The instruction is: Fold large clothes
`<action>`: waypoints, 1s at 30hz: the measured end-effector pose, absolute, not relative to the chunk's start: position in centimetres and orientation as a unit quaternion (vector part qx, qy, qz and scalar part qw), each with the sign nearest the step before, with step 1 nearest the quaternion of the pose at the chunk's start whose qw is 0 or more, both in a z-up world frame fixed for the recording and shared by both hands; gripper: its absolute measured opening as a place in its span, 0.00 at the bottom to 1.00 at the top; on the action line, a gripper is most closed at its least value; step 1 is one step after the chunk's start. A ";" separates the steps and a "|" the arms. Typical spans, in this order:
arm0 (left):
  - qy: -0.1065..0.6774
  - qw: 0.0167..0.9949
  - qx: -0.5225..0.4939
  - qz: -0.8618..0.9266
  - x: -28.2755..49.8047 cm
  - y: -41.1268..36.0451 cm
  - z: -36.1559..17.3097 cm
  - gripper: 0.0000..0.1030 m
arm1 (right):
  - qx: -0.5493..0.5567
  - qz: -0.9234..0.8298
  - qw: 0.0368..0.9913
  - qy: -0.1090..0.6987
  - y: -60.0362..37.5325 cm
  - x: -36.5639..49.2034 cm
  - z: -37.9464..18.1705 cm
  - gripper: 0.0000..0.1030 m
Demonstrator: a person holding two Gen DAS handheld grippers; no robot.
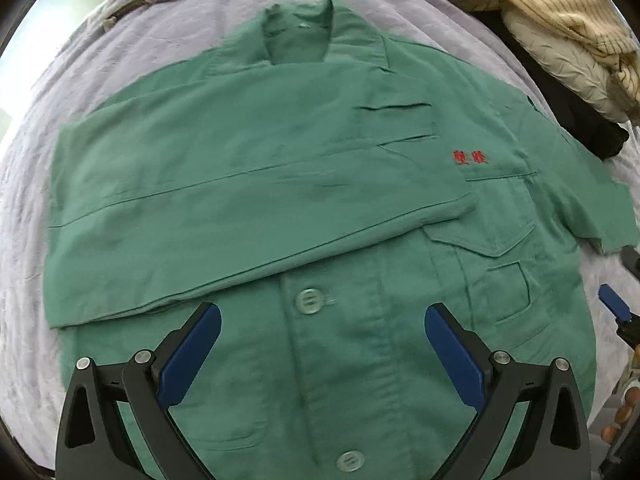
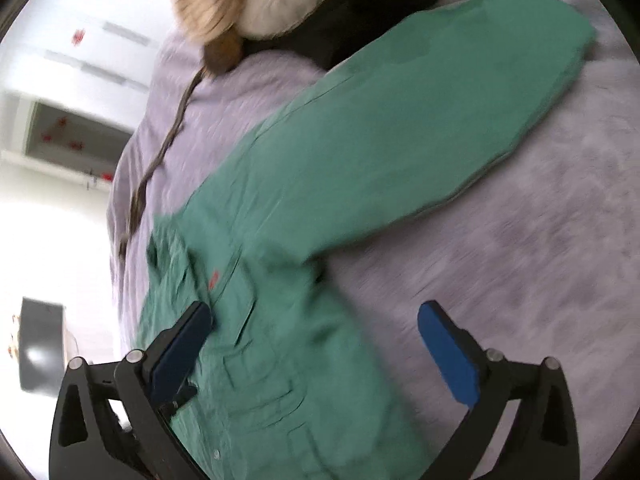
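A green button-up work jacket (image 1: pixel 320 184) lies face up on a lilac bedsheet (image 1: pixel 60 80). Its left sleeve (image 1: pixel 240 216) is folded across the chest; the other sleeve (image 2: pixel 400 120) lies stretched out to the side on the sheet. My left gripper (image 1: pixel 322 320) is open and empty, above the button placket near a pale button (image 1: pixel 307 301). My right gripper (image 2: pixel 314 320) is open and empty, over the jacket's side edge near the shoulder of the stretched sleeve. It also shows at the right edge of the left wrist view (image 1: pixel 616 308).
A pile of other clothes, cream striped, beige and black (image 1: pixel 552 40), lies at the far right of the bed, touching the stretched sleeve's end (image 2: pixel 320 12). A white wall and window are beyond the bed's left edge (image 2: pixel 60 120).
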State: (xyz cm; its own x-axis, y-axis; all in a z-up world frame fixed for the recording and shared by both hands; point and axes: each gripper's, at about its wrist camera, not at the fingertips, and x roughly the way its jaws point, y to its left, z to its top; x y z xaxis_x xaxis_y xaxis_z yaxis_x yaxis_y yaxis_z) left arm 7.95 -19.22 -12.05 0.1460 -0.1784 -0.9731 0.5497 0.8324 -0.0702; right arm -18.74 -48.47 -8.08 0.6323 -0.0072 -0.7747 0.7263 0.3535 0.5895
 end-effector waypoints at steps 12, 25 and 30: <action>0.602 0.732 0.156 -0.278 6.4 -26.1 -12.5 0.99 | 0.587 -0.336 0.693 0.249 -60.4 -26.2 -10.1 1.00; 0.600 0.724 0.155 -0.303 5.3 -31.2 -13.0 0.99 | 0.600 -0.335 0.697 0.203 -67.8 -25.0 -11.6 1.00; 0.595 0.716 0.165 -0.326 4.2 -32.4 -13.0 0.99 | 0.635 -0.329 0.676 0.178 -68.2 -25.1 -11.9 0.82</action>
